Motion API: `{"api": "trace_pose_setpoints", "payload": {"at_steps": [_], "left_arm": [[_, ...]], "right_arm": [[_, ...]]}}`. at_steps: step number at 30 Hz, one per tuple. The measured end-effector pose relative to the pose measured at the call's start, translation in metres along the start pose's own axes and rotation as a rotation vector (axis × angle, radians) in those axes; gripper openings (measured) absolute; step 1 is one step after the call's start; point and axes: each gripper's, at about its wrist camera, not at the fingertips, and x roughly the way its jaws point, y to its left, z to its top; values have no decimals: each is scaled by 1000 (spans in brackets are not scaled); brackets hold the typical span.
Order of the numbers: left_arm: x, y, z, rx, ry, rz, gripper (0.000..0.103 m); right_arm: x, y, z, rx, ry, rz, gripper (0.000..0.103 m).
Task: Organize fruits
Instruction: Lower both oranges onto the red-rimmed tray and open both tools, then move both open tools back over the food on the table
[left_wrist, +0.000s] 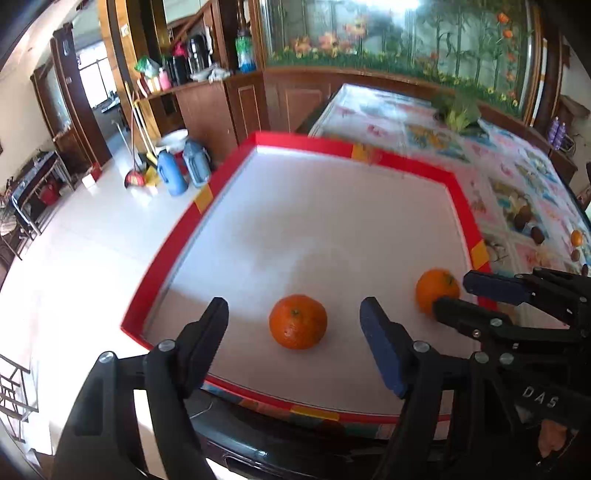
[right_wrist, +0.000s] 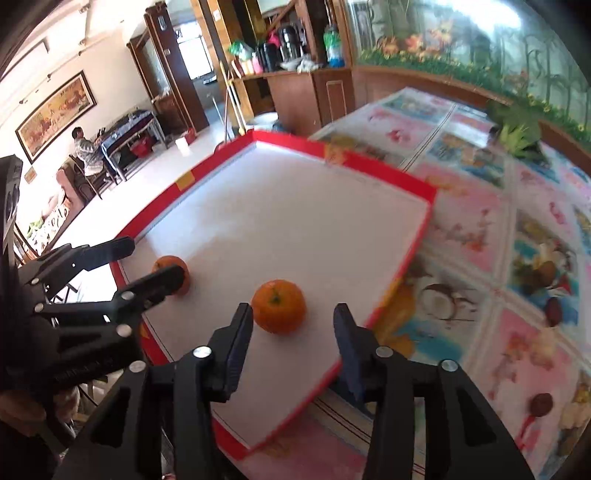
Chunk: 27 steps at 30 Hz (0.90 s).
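Two oranges lie on a white tray with a red rim. In the left wrist view one orange rests between the fingers of my left gripper, which is open with clear gaps on both sides. The other orange lies just ahead of my right gripper, also open; its left finger is close to the fruit and the right finger stands apart. Each view also shows the other gripper beside its own orange.
The tray sits at the corner of a table with a patterned cloth. Small brown fruits and another orange lie on the cloth to the right. Left of the tray is tiled floor with blue jugs. A person sits far off.
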Motion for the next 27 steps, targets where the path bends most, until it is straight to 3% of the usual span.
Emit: {"api": "trace_pose_setpoints", "payload": {"at_steps": [6, 9, 13, 17, 21, 27], "left_arm": [[-39, -17, 3, 36, -107, -59, 88], [-53, -36, 1, 99, -142, -109, 88], [-65, -65, -5, 164, -150, -171, 88], [-68, -103, -15, 226, -129, -238, 88], [-67, -147, -27, 300, -94, -329, 88], [-59, -221, -38, 427, -27, -432, 88]], "right_arm": [[-73, -52, -22, 67, -165, -66, 55], [-118, -91, -44, 121, -251, -166, 65], [-159, -130, -78, 187, -315, -288, 65], [-187, -161, -123, 239, -317, -395, 65], [-193, -190, -156, 325, -254, -438, 65], [-173, -204, -161, 361, -185, -442, 65]]}}
